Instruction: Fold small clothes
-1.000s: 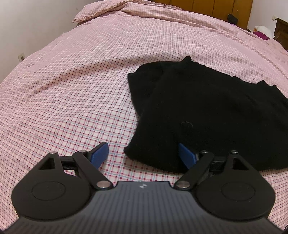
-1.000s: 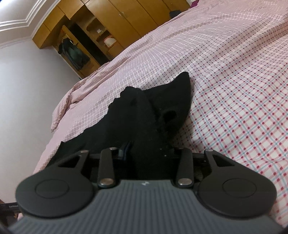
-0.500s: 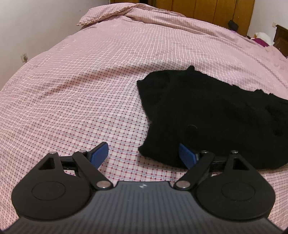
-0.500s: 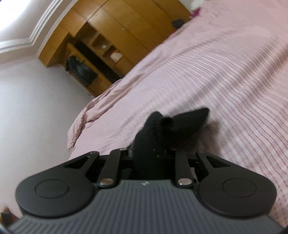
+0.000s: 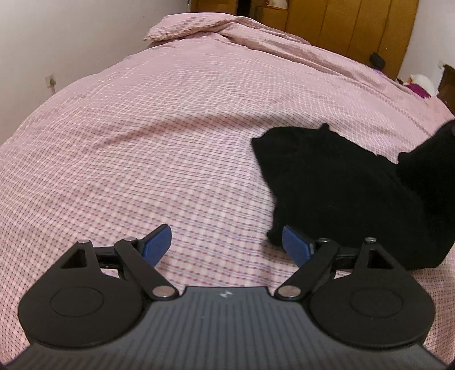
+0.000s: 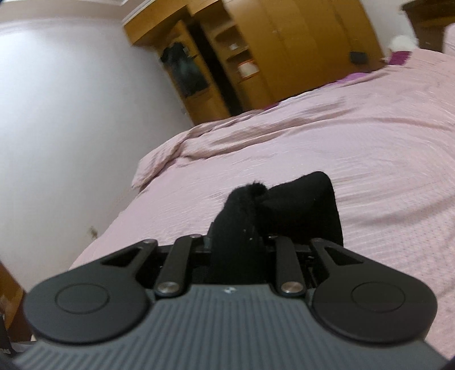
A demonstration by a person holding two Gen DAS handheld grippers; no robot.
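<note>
A black knit garment (image 5: 341,187) lies on the pink checked bedspread (image 5: 170,136), at the right of the left wrist view; its right side rises off the bed towards the frame edge. My left gripper (image 5: 227,244) hovers open just left of the garment's near corner, nothing between its blue pads (image 5: 157,243). In the right wrist view my right gripper (image 6: 237,244) is shut on a bunched fold of the black garment (image 6: 301,210), held up above the bed; the cloth hides its fingertips.
A pillow (image 5: 193,27) lies at the head of the bed. Wooden wardrobes (image 6: 284,51) with open shelves stand beyond the bed, next to a white wall (image 6: 71,113). Purple cloth and a white object (image 5: 421,85) sit at the far right edge.
My right gripper closed on the black cloth and lifted it off the bed, rolling as it rose. The left gripper drifted left and slightly up, so the garment now sits further right.
</note>
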